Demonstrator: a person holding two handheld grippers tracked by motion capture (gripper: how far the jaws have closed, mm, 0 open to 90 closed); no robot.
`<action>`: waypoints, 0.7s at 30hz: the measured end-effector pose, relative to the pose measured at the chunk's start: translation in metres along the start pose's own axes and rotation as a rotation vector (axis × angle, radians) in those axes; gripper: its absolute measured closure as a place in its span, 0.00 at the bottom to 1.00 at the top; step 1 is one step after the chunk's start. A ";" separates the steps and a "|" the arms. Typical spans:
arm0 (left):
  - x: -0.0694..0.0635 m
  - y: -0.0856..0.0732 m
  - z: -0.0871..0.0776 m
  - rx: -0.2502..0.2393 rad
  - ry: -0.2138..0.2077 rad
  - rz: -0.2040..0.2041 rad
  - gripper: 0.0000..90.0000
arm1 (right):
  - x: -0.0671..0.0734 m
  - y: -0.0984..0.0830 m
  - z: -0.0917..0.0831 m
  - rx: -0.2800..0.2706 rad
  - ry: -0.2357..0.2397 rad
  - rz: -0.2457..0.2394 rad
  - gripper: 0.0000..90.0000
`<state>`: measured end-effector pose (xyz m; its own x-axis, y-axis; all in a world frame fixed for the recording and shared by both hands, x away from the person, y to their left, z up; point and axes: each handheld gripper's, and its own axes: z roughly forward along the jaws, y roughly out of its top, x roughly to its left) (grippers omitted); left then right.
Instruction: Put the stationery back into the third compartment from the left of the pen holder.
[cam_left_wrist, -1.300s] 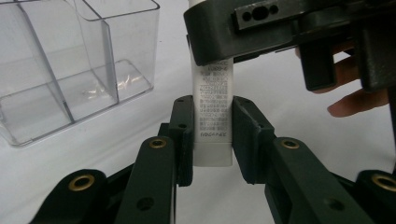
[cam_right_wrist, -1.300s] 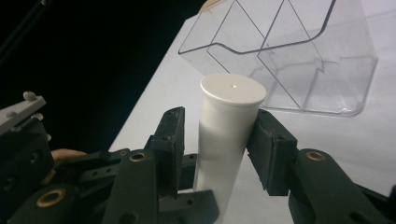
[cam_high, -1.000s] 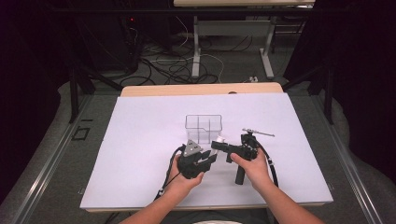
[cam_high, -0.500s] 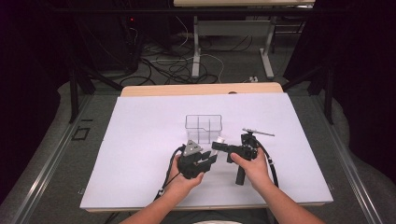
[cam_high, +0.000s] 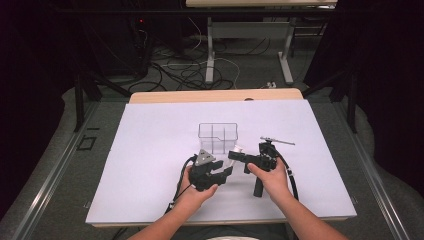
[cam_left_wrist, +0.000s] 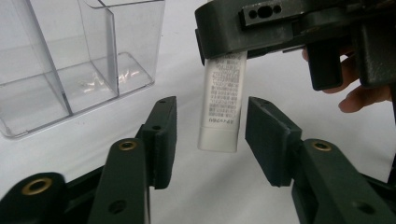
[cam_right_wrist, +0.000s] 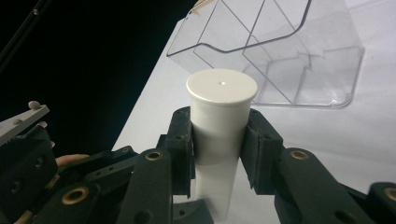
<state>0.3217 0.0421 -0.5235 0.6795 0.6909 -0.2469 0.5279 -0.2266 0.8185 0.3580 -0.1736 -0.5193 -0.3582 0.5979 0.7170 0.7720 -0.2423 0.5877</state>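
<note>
Both forearms come in low over the near edge of the white tabletop (cam_high: 150, 150), the hands close together just in front of the clear divided organizer (cam_high: 217, 137). The right tool (cam_high: 235, 154) lies level, aimed across toward the left hand, and its jaws are clamped on a white tube (cam_right_wrist: 219, 121) just below the flat cap. In the left gripper view the tube's crimped, printed end (cam_left_wrist: 223, 100) hangs down from that grip, off the tabletop. The left tool (cam_left_wrist: 210, 135) points at it from the side. Its jaws have just been opening; they stand apart with the tube's end between them, a gap showing on each side, neither pad touching.
</note>
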 end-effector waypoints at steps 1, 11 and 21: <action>0.000 0.000 0.000 0.000 0.002 0.002 0.59 | 0.000 0.000 0.000 0.000 0.000 0.000 0.74; 0.004 -0.002 0.004 0.019 0.012 0.010 0.46 | -0.002 0.006 -0.006 -0.034 -0.030 -0.050 0.74; 0.011 -0.002 0.008 0.063 0.042 0.036 0.39 | -0.002 0.010 -0.011 -0.086 -0.079 -0.127 0.74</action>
<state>0.3325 0.0446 -0.5324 0.6773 0.7094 -0.1950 0.5355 -0.2936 0.7919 0.3612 -0.1854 -0.5106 -0.4053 0.6851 0.6053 0.6742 -0.2232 0.7040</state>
